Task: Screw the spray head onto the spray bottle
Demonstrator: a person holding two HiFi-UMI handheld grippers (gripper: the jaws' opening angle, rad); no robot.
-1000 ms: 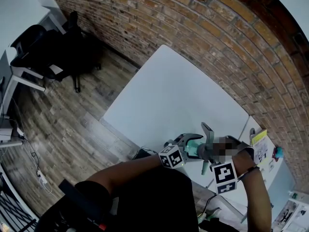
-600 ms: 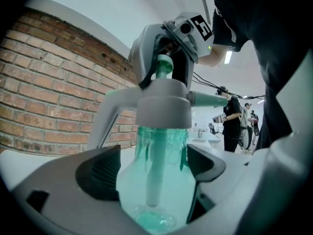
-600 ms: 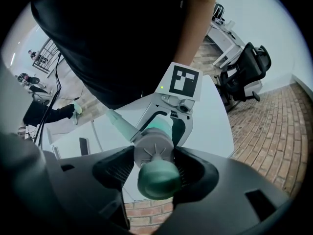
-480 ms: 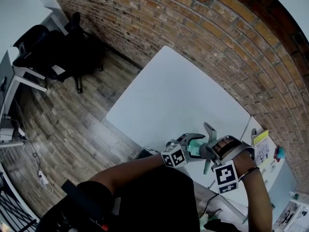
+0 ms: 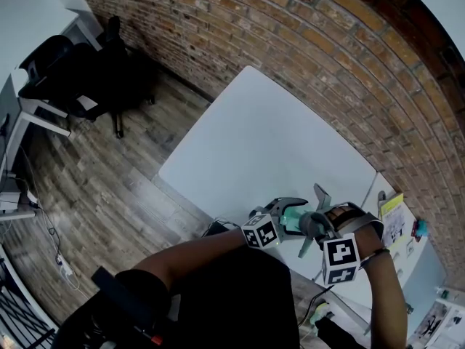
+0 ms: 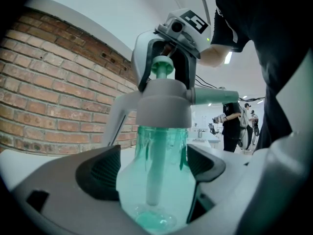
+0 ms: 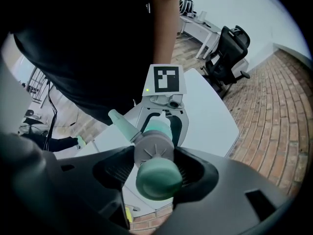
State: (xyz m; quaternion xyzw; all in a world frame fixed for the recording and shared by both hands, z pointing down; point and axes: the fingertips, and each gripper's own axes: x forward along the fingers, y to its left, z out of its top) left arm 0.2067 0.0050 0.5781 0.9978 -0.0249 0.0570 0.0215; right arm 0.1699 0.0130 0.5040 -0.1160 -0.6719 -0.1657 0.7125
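My left tongs are clamped on the bottle, one pad against each side of its green body, holding it upright just above the near edge of the table. My right tongs come down from above and are closed on the head, gripping its grey collar with the green cap poking up between the jaws. As I judge it, the task is well along. The head already sits square on the bottle's neck, its collar is down over the top and the dip tube hangs inside the bottle, so the fitting is done and I am in the screwing itself. I cannot see the threads, so I cannot tell how tight it is. What is left is likely some more turning until it stops, then letting go. Against the earlier frames little has shifted. The bottle and my left tongs sit where they were. My right tongs have rolled a bit about their own line, so their marker cube faces slightly differently and the head's trigger and nozzle have swung round a little with them.
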